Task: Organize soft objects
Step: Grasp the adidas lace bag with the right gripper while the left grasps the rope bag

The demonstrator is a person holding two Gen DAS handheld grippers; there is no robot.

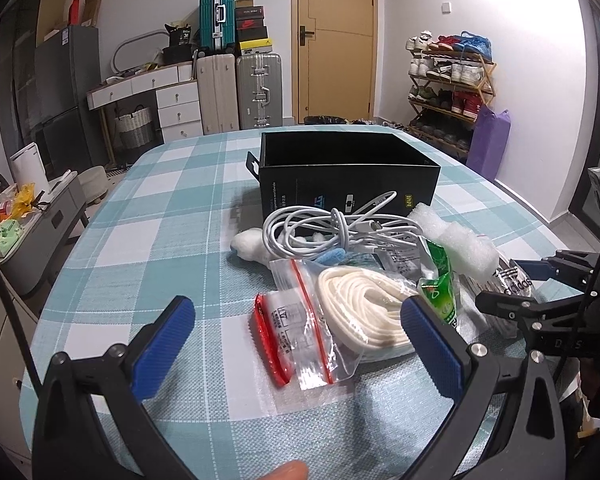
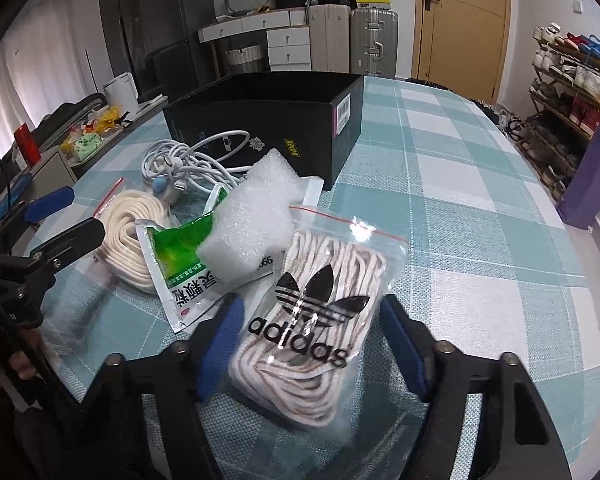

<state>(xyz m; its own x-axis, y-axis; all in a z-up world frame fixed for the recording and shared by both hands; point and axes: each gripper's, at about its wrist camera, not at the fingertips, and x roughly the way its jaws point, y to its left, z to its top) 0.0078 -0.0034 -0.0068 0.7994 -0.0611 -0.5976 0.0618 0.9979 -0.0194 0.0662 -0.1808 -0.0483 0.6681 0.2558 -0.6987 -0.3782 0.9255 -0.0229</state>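
Beyond the pile the open black box (image 2: 260, 120) waits on the checked tablecloth (image 2: 480, 200), and your right gripper (image 2: 308, 344) pinches the slippery Adidas lace bag (image 2: 312, 320), which may slide free, while your left gripper (image 1: 296, 336) gapes empty.

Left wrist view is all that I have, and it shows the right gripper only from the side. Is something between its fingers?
Observer: Yes. The right wrist view shows the adidas bag of laces between the fingers of the right gripper, with the pads against both its edges.
Operator: Does the black box have any label on its end?
Observer: Yes, the black box has a pink and white sticker on its right end face, which your view does not show.
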